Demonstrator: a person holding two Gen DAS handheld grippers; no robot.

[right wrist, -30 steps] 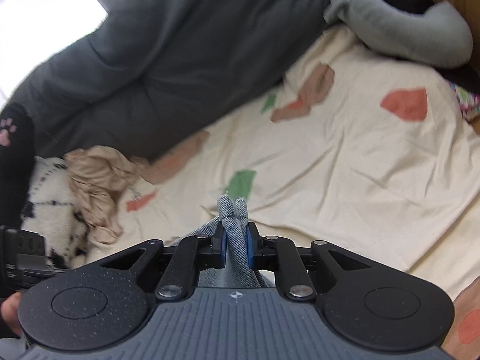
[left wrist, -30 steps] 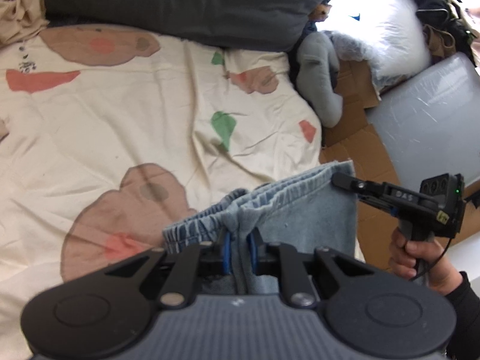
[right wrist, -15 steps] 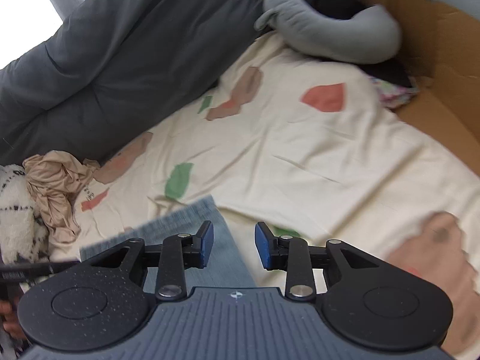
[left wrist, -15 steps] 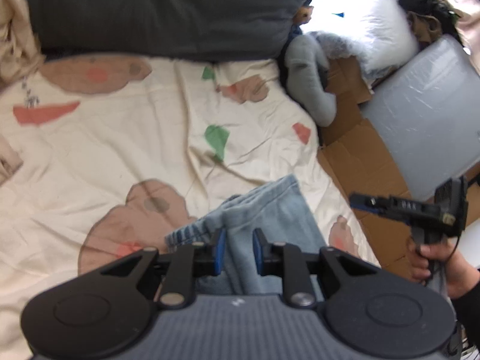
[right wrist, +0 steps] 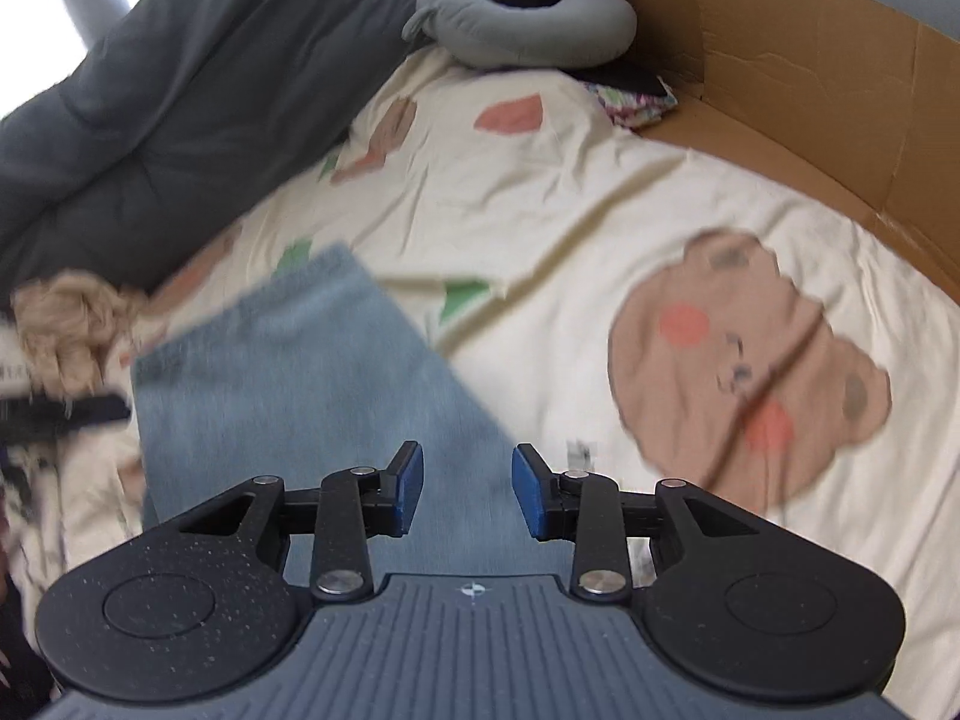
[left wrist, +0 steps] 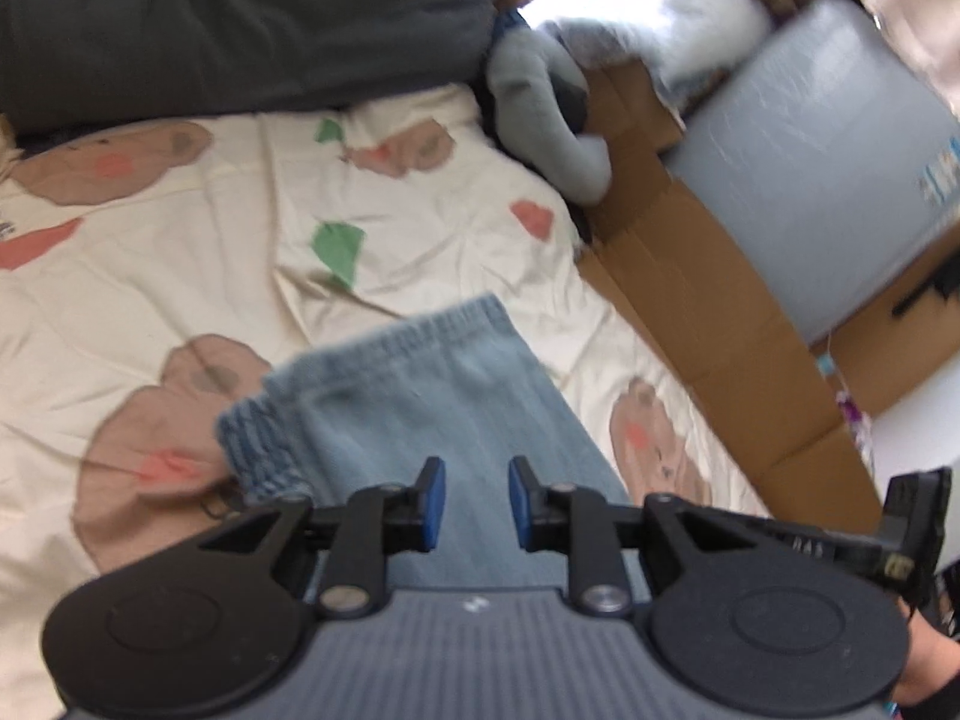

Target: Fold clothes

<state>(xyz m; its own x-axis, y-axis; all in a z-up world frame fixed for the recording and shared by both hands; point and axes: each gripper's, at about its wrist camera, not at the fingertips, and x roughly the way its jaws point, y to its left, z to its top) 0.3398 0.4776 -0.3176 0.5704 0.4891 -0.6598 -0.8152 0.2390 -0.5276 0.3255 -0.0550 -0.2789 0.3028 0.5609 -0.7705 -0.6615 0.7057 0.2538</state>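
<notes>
A light blue denim garment (left wrist: 420, 408) lies flat on the cream bear-print bedsheet (left wrist: 180, 276), its elastic waistband at the far end. My left gripper (left wrist: 477, 504) hovers over the near part of it. Its jaws are opening, with nothing pressed between the blue pads. The same garment (right wrist: 288, 372) fills the left half of the right wrist view. My right gripper (right wrist: 468, 492) stands open above its right edge and holds nothing. In the left wrist view the right gripper (left wrist: 900, 534) shows at the lower right, held by a hand.
A dark grey duvet (left wrist: 240, 18) lies along the far side of the bed. A grey neck pillow (right wrist: 528, 18) rests at the corner. Cardboard (right wrist: 810, 78) lines the right side. A crumpled beige garment (right wrist: 66, 318) sits at the left.
Both grippers have let go of the bunched waistband, opened and drawn back. The denim garment has dropped and now lies spread flat on the sheet.
</notes>
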